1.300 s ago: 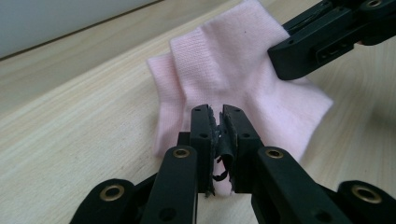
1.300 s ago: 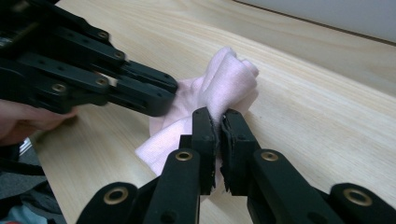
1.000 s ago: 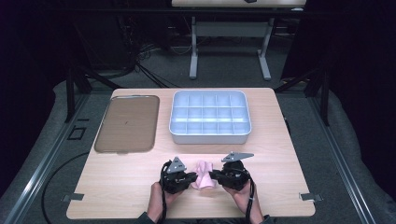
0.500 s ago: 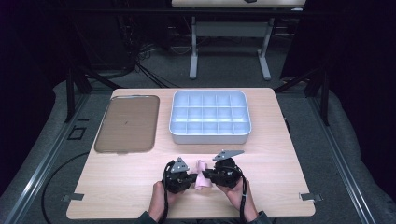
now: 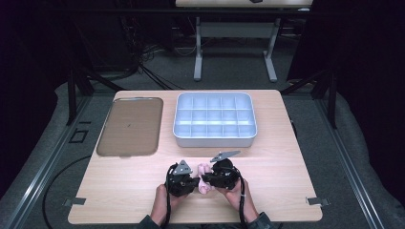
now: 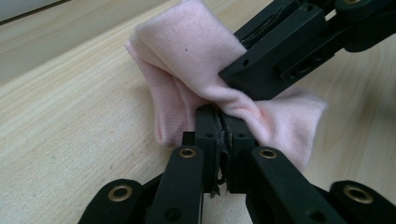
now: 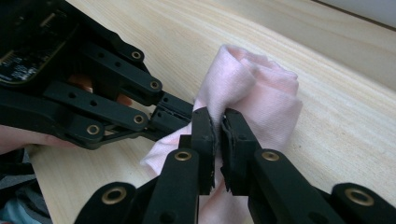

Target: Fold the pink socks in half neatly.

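Pink cloth (image 5: 204, 177) sat at table's (image 5: 286, 191) near edge, btwn both tools. L gripper (image 6: 218, 123) & R gripper (image 7: 217, 122) both pinched it tight, L on its left, R on its right.

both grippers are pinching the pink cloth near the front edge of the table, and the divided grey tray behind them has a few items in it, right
Not quite: the divided grey tray is empty, as the high view shows. The rest holds: the left gripper and the right gripper are both shut on the pink cloth near the front edge of the table.
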{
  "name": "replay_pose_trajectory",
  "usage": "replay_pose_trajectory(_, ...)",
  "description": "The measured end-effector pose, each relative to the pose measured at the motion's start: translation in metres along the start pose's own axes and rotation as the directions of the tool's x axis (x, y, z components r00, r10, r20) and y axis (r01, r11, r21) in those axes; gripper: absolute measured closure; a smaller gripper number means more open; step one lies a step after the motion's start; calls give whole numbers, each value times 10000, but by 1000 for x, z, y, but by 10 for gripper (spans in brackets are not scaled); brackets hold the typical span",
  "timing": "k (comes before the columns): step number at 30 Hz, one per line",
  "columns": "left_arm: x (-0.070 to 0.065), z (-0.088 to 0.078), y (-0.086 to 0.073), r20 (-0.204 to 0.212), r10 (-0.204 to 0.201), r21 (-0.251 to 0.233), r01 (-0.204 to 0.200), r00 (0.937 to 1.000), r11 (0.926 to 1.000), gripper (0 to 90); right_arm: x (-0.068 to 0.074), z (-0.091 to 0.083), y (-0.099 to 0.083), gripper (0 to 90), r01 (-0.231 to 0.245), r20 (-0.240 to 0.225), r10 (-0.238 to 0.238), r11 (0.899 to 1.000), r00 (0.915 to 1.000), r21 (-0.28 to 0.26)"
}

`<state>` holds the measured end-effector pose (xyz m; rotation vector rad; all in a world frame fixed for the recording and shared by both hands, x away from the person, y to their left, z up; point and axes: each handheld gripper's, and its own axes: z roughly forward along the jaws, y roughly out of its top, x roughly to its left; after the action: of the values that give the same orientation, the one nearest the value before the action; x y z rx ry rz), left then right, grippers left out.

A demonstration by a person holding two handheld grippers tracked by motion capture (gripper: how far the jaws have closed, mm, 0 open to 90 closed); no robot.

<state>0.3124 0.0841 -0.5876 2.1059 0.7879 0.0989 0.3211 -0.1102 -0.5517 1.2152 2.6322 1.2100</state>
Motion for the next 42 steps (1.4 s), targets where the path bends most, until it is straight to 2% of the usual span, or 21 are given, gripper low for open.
replay_pose_trajectory(1, 0, 0, 0, 5, 5, 17, -5, 10000, 10000, 862, -1, 1, 0, 845, -27, 62, 27, 10000, 10000, 24)
replay_pose_trajectory(2, 1, -1, 0, -53, 32, 54, -32, 10000, 10000, 844, -1, 2, -1, 845, 12, 188, -18, 9995, 9998, 301)
replay_pose_trajectory(5, 4, -5, -2, 46, -128, 58, 128, 9999, 9999, 819, -1, 4, -2, 845, 12, 343, -26, 9991, 9994, 416)
replay_pose_trajectory(8, 7, -13, -5, -99, -320, 23, 320, 9994, 9995, 787, -1, 7, -3, 844, 138, 474, -165, 9983, 9987, 565)
replay_pose_trajectory(9, 9, -17, -5, -175, -359, -58, 358, 9992, 9993, 785, 0, 8, -3, 844, 148, 499, -178, 9981, 9986, 591)
replay_pose_trajectory(10, 9, -20, -6, -299, -487, -111, 483, 9984, 9988, 783, 2, 10, -3, 843, 178, 863, -220, 9987, 9960, 485)
replay_pose_trajectory(14, 15, -35, -3, -502, -539, -538, 512, 9973, 9972, 787, 3, 11, -2, 843, 279, 1004, -335, 9980, 9944, 569)
replay_pose_trajectory(17, 16, -40, 3, -467, -439, -700, 406, 9979, 9967, 797, 5, 12, -2, 843, 323, 1058, -381, 9979, 9937, 556)
replay_pose_trajectory(20, 17, -39, 9, -440, -338, -632, 310, 9985, 9975, 806, 4, 12, -2, 843, 299, 1081, -360, 9979, 9935, 577)
replay_pose_trajectory(27, 23, -39, 13, -485, -444, -752, 407, 9978, 9963, 825, 5, 12, -4, 843, 357, 1134, -421, 9977, 9927, 580)
replay_pose_trajectory(32, 22, -42, 19, -568, -233, -941, 178, 9981, 9954, 839, 3, 12, -6, 843, 284, 1042, -325, 9988, 9940, 406)
replay_pose_trajectory(35, 20, -40, 24, -393, -113, -1029, 72, 9992, 9947, 860, 3, 12, -7, 843, 265, 1025, -298, 9991, 9943, 338)
replay_pose_trajectory(37, 17, -36, 29, -224, 132, -993, -153, 9997, 9949, 882, 3, 12, -7, 843, 250, 1050, -279, 9993, 9941, 293)
replay_pose_trajectory(40, 13, -27, 37, 116, 388, -862, -377, 9992, 9956, 896, 4, 12, -8, 843, 255, 1113, -282, 9993, 9934, 261)
replay_pose_trajectory(42, 13, -18, 41, 374, 373, -757, -344, 9986, 9965, 898, 5, 12, -8, 843, 250, 1163, -279, 9993, 9928, 268)
